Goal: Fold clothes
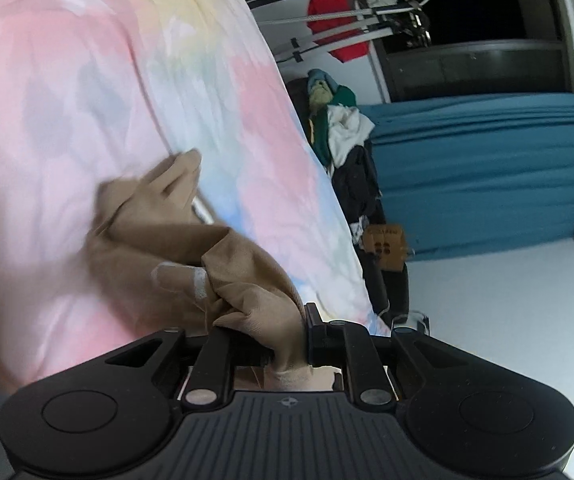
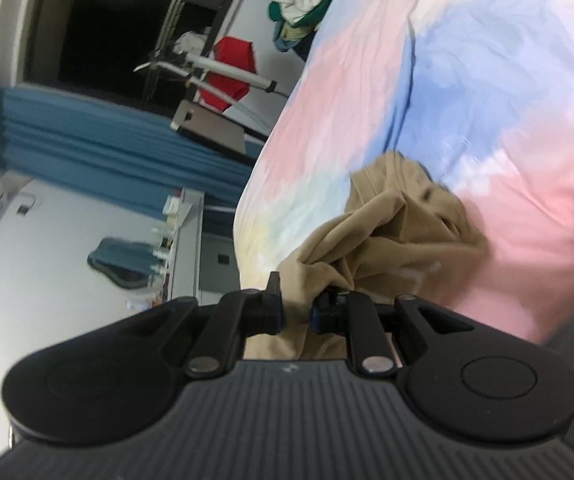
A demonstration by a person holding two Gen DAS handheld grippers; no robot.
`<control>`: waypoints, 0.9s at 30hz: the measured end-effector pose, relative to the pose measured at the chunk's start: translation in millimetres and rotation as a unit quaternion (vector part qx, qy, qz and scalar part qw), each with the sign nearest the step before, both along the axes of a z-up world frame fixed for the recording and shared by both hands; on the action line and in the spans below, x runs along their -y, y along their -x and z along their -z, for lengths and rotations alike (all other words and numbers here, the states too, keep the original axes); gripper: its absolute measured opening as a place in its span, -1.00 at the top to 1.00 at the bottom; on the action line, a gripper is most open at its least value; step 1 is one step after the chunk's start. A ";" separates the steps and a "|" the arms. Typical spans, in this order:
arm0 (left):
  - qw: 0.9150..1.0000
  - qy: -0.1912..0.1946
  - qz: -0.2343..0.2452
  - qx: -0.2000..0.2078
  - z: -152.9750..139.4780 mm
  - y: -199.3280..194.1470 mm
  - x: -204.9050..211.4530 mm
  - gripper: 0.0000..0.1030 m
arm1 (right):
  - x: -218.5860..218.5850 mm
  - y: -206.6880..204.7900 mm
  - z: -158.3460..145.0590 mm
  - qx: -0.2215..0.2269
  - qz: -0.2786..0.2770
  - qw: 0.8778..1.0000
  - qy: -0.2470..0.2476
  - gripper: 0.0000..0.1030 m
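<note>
Both claws clenched on it: left gripper (image 1: 283, 332) and right gripper (image 2: 297, 312) each pinch an end of the crumpled tan cotton garment (image 1: 159, 232), bunched between them against the pastel tie-dye bedsheet (image 1: 67, 80), equally near either hand.

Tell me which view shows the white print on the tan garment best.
The left wrist view. There the white print sits in plain sight on the tan garment, just ahead of the left claw. The right wrist view shows the garment bunched in the right claw, with only a faint blurred pale streak.
</note>
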State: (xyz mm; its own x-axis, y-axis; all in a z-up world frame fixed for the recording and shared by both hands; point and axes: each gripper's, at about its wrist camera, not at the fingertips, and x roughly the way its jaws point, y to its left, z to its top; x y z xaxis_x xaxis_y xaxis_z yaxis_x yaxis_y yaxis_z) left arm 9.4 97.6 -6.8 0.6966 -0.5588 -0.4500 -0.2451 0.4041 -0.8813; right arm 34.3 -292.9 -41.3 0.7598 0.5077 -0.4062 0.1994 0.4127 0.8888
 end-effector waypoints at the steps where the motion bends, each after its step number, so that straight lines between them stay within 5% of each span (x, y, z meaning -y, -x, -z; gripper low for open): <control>1: 1.000 -0.003 -0.001 -0.002 2.4 -15.3 -0.3 0.58 | -0.9 -13.5 2.6 -0.005 0.006 1.000 0.004 0.67; 11: 0.995 -0.089 0.027 -0.026 66.3 -141.6 5.0 0.51 | -5.9 -118.7 69.4 -0.070 0.020 0.997 0.011 0.65; 19: 0.985 -0.156 0.068 -0.004 89.0 -165.7 11.4 0.51 | -9.8 -157.7 110.3 -0.089 0.002 0.995 0.032 0.61; 24: 0.971 -0.217 0.093 0.041 70.3 -148.6 25.3 0.17 | -17.9 -143.8 89.3 -0.019 -0.029 0.999 0.041 -0.49; 27: 0.947 -0.288 0.111 0.089 54.1 -131.4 40.2 -0.27 | -21.6 -133.7 73.7 0.033 -0.050 0.997 0.055 -0.51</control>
State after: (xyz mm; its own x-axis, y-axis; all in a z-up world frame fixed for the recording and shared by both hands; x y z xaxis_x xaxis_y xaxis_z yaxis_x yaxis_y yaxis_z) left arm 140.9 57.4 -60.9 0.6842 -0.3984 -0.6109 0.0342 0.8542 -0.5188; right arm 168.0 -271.2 -115.0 0.7346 0.5368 -0.4150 0.0961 0.5232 0.8468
